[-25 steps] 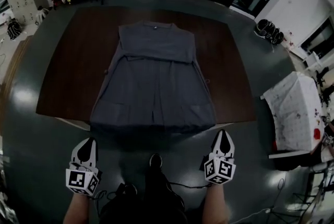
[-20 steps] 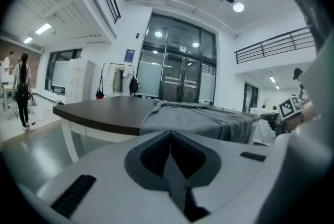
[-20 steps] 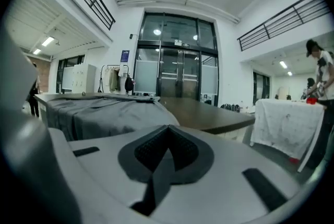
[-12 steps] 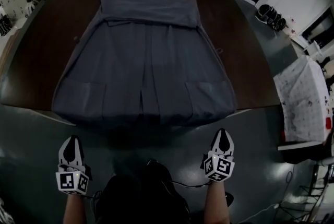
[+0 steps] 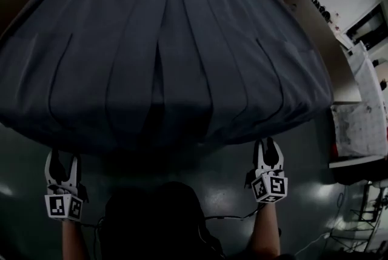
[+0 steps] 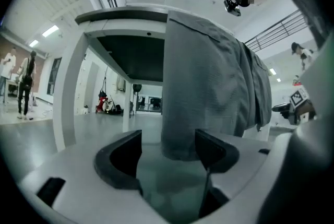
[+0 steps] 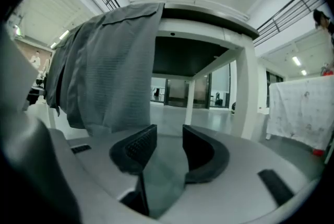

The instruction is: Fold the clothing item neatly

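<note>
A grey dress (image 5: pixel 163 53) lies spread on the brown table (image 5: pixel 318 37), and its hem hangs over the near edge. Both grippers sit below that edge, one near each hem corner. My left gripper (image 5: pixel 63 159) has just been opening. In the left gripper view the hanging hem (image 6: pixel 203 87) drops just ahead of the left gripper's (image 6: pixel 168 147) open jaws, partly in the gap, and the pads do not press it. My right gripper (image 5: pixel 268 145) has also just been opening. The cloth (image 7: pixel 109 71) hangs to the left of the right gripper (image 7: pixel 169 147), with nothing between its jaws.
A white table leg (image 6: pixel 70 92) stands left of the hem and another (image 7: pixel 241 92) to the right. A white-draped stand (image 5: pixel 370 113) is off to the right on the grey floor. Shoes (image 5: pixel 318 10) lie beyond the table. People (image 6: pixel 23 82) stand far off.
Both grippers have dropped from table height to below the near edge. Their jaws, shut before, now stand apart. The head view has moved in close over the dress.
</note>
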`<control>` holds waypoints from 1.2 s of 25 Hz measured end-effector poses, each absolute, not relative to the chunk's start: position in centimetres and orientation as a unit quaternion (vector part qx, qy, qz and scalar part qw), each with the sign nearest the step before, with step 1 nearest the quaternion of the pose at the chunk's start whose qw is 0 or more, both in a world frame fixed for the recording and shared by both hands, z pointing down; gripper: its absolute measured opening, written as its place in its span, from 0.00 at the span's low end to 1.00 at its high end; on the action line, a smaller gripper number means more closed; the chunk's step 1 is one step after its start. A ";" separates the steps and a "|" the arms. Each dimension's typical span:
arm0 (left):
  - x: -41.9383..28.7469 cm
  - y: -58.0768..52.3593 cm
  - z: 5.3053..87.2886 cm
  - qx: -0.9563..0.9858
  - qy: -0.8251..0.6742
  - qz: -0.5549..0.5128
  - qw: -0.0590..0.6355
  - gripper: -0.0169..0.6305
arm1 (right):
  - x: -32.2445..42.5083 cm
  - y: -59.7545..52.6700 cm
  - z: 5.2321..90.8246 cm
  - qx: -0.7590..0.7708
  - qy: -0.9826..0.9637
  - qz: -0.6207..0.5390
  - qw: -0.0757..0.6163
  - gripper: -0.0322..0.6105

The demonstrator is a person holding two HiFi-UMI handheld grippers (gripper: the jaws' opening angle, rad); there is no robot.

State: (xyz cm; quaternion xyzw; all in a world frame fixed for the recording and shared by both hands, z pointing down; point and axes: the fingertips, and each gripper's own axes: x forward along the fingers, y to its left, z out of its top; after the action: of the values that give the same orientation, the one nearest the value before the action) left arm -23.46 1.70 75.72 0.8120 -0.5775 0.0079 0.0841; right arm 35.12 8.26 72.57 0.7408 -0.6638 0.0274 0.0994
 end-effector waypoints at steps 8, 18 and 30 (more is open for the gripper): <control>-19.9 2.1 82.4 0.868 -0.480 -0.008 0.127 0.60 | 29.3 7.4 79.4 0.676 -0.732 0.055 0.067 0.40; -18.9 0.7 80.2 0.876 -0.464 -0.065 0.119 0.60 | 28.2 4.5 78.2 0.657 -0.752 0.043 0.029 0.44; -21.4 -0.8 81.2 0.856 -0.498 -0.066 0.121 0.60 | 27.0 4.9 78.3 0.649 -0.760 0.039 0.009 0.44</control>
State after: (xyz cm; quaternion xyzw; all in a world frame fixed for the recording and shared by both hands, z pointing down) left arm -21.38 -0.84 81.17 0.8561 -0.4981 -0.0657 0.1213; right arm 27.04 4.89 78.31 0.6490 -0.7597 0.0394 0.0093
